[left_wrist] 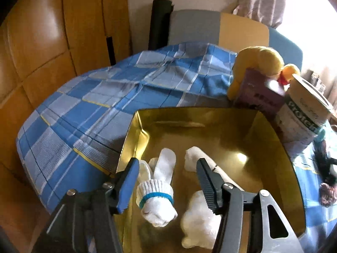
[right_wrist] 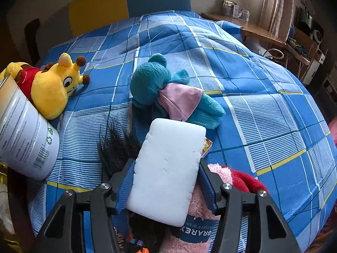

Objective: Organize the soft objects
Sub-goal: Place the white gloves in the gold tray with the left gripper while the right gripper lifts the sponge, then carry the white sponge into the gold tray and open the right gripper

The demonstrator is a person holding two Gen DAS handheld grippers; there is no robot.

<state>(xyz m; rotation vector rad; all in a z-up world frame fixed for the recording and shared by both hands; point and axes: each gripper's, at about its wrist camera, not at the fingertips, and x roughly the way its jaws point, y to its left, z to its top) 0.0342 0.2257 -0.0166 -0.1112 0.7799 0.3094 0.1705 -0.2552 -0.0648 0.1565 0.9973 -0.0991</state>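
In the left wrist view a gold-lined box [left_wrist: 271, 132] stands on the blue checked bedspread [left_wrist: 88, 113]. A rolled white sock with a blue band [left_wrist: 155, 196] lies in it, with two more white sock rolls [left_wrist: 200, 221] [left_wrist: 192, 158]. My left gripper [left_wrist: 167, 164] hangs open over the box; the banded sock sits between its fingers, with a gap to the right finger. In the right wrist view my right gripper [right_wrist: 166, 162] is shut on a white foam block [right_wrist: 168, 172] above the bed. A yellow giraffe plush [right_wrist: 52, 86] and a teal plush [right_wrist: 155, 82] lie beyond it.
A white tin can [right_wrist: 25, 139] leans at the left beside the giraffe. A pink cloth with a dark label [right_wrist: 198, 210], a red soft item [right_wrist: 246, 179] and black hair-like strands [right_wrist: 118, 147] lie under the right gripper. A purple carton [left_wrist: 259, 97] stands behind the box.
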